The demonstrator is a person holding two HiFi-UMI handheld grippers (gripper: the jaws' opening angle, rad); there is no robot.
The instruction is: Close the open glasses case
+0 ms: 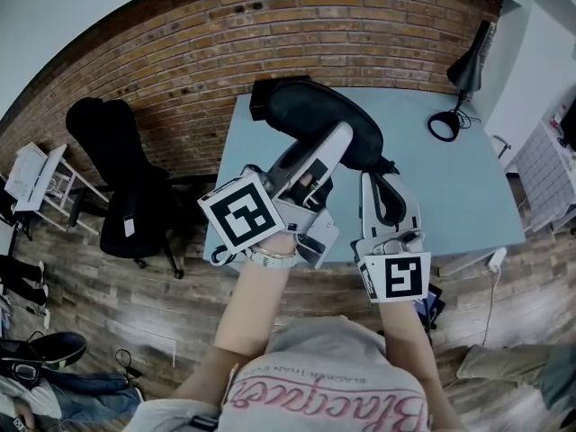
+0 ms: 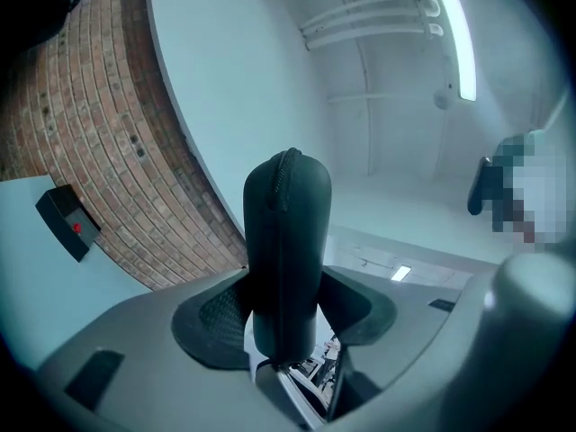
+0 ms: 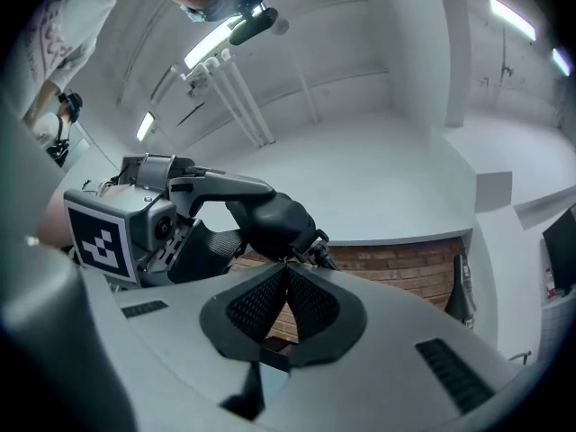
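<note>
Both claws are closed: left claw [image 2: 288, 318] squeezes the glasses case [image 2: 288, 232], right claw [image 3: 287, 277] maybe pinches its zip tab [image 3: 317, 244]. It looks light and stiff; hold its middle.

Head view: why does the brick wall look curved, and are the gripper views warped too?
Head view: wide-angle lens bows the red brick wall and pale blue table. Left gripper view: dark corners, a glaring ceiling strip light, the dark zipped glasses case in focus. Right gripper view: similar bowing, bright ceiling tubes.
</note>
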